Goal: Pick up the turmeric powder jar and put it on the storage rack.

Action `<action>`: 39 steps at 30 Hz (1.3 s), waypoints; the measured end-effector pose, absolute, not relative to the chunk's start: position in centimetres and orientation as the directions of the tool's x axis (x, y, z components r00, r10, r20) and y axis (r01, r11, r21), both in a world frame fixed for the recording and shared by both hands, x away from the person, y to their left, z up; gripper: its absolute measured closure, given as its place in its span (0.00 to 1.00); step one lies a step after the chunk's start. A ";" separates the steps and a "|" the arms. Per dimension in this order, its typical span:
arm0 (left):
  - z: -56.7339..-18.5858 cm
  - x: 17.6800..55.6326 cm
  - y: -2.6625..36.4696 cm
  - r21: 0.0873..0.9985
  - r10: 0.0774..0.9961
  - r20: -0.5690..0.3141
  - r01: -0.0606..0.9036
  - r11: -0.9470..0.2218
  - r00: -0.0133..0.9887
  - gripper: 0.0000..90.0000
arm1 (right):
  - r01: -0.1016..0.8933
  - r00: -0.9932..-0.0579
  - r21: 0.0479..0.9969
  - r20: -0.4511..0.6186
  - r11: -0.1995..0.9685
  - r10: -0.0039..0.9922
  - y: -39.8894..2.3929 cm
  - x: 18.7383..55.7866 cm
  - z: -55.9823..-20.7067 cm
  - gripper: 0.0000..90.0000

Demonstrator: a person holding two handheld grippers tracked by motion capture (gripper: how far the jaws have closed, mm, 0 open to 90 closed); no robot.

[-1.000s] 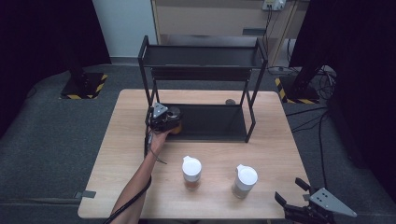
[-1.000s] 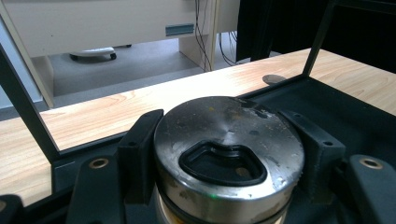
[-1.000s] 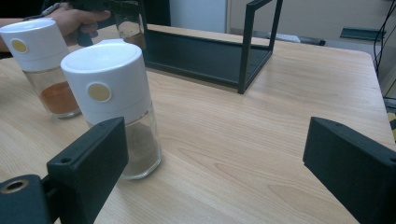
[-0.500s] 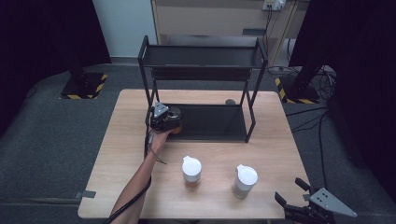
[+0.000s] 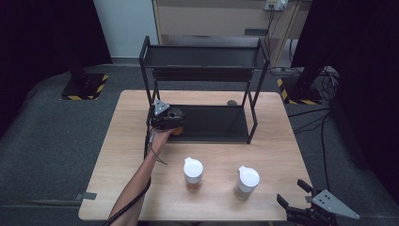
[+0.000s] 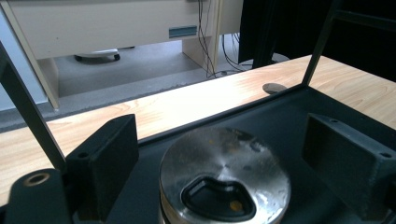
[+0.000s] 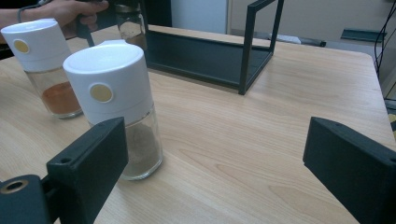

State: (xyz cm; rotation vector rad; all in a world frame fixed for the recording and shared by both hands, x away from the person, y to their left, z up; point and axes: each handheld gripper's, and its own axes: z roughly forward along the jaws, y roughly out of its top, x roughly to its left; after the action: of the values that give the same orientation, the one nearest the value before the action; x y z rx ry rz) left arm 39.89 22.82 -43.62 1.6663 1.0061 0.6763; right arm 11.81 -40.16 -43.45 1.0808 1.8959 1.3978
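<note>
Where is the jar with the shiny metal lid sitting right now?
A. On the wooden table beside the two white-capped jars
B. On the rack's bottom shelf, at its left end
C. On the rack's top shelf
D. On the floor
B: the metal-lidded jar stands on the black bottom shelf at its left end, between the left gripper's parted jaws.

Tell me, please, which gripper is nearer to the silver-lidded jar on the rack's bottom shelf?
Left. The left gripper straddles the jar, jaws just opened; the right gripper waits at the table's near edge.
</note>
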 end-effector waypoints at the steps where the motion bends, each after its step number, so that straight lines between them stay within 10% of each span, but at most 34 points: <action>1: -43.4 39.9 22.8 0.948 0.870 -0.043 0.294 -0.120 0.492 0.10 | 0.284 -0.530 0.949 0.036 0.138 0.847 -40.2 11.8 -43.4 0.08; 39: -35.2 35.0 26.0 0.962 0.739 -0.032 0.221 -0.159 0.673 0.01 | 0.282 -0.531 0.948 0.028 0.145 0.847 -40.0 11.8 -43.4 0.08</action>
State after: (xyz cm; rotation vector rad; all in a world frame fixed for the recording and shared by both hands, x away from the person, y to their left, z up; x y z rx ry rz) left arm 35.01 25.97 -35.24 1.7109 0.7810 0.5481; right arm 11.82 -40.04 -43.41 1.0755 1.8987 1.3917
